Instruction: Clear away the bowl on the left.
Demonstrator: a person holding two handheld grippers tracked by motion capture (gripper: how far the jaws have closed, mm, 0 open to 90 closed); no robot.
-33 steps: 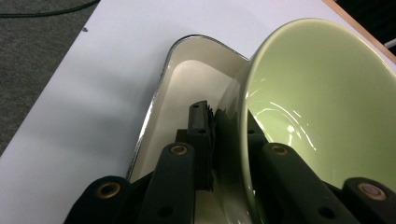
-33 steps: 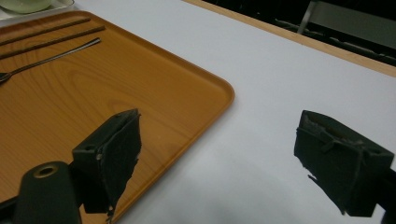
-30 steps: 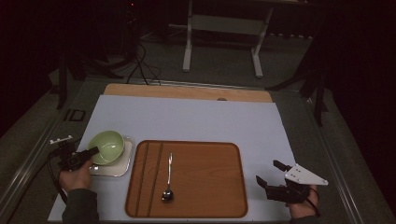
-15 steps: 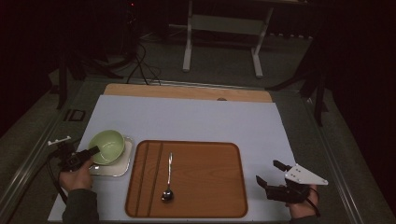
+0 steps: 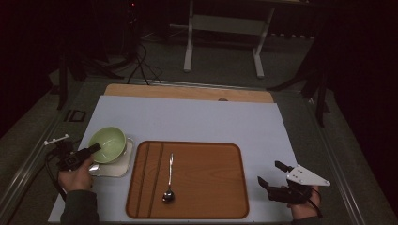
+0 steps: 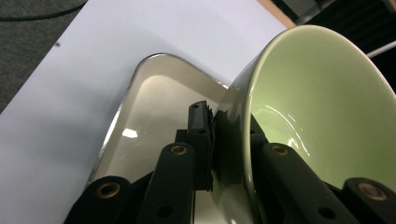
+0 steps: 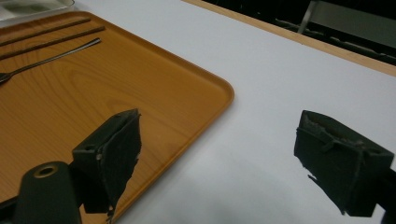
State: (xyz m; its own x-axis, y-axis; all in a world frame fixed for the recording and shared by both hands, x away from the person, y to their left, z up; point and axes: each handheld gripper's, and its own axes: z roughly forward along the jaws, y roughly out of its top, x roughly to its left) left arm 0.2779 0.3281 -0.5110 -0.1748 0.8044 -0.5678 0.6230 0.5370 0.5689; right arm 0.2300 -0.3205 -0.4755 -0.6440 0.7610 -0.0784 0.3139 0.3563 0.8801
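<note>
A white sheet covers the worktop (image 5: pixel 197 119), with a strip of bare wood showing along its far edge. At the near left, the left gripper (image 5: pixel 87 152) has its jaws clamped on the near rim of a pale green bowl (image 5: pixel 108 144); in the left gripper view one jaw lies against the outer wall and the other inside the bowl (image 6: pixel 322 112), which is tipped so its opening faces right in that view. The bowl sits over a shallow white square dish (image 5: pixel 123 165), whose glossy rounded rim (image 6: pixel 140 70) shows beneath and beyond it. The left hand (image 5: pixel 77 176) wraps the gripper's handle just off the sheet's left edge. Just right of the dish lies a brown wooden tray (image 5: pixel 211 187) with two dark grooves running along its left side. A metal spoon (image 5: pixel 169 178) rests on the tray, its bowl toward the near edge and its handle pointing away. At the near right, well apart from the tray's contents, the right gripper (image 5: pixel 273 176) is held low over the white sheet with its jaws wide apart and nothing between them; in the right gripper view its jaws frame the tray's rounded corner (image 7: pixel 219 88) and bare sheet.
</note>
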